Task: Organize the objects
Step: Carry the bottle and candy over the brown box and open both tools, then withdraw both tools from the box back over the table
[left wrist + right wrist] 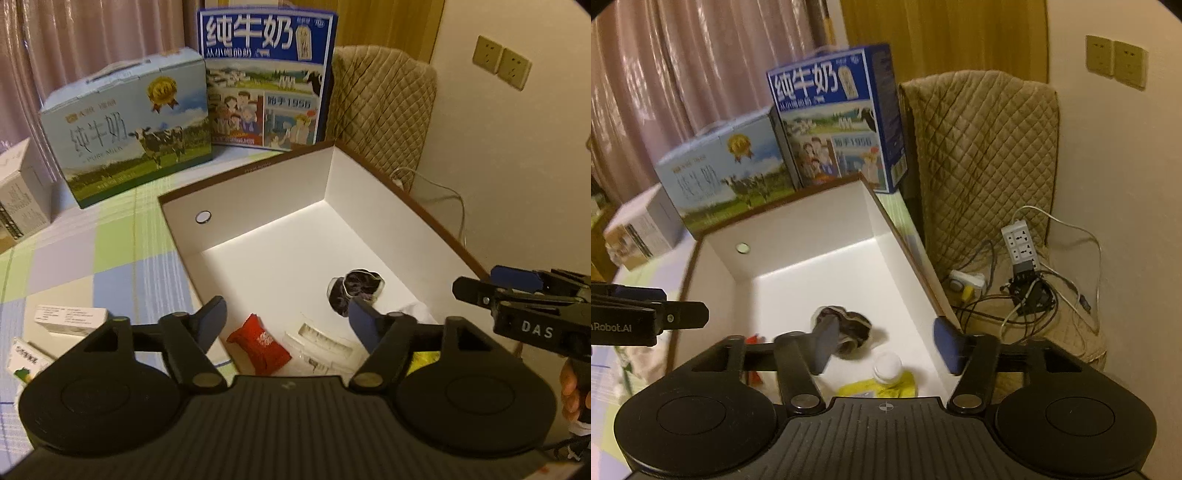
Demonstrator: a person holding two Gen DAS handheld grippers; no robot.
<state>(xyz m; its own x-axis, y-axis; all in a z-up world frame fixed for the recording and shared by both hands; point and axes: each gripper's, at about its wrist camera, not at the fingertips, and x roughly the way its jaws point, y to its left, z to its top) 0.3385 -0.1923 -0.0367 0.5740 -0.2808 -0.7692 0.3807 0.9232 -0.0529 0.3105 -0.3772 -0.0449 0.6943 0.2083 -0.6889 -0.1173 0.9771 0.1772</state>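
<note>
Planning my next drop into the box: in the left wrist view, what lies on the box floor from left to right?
Red packet → clear plastic tray → dark crumpled wrapper. A bit of yellow shows further right, mostly hidden behind the left gripper, so I leave it unplaced.

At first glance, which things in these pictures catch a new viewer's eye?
The big white box fills the middle, holding a red packet, a dark crumpled wrapper and a yellow bottle. Two milk cartons stand behind it. Both claws hover open above, left and right.
</note>
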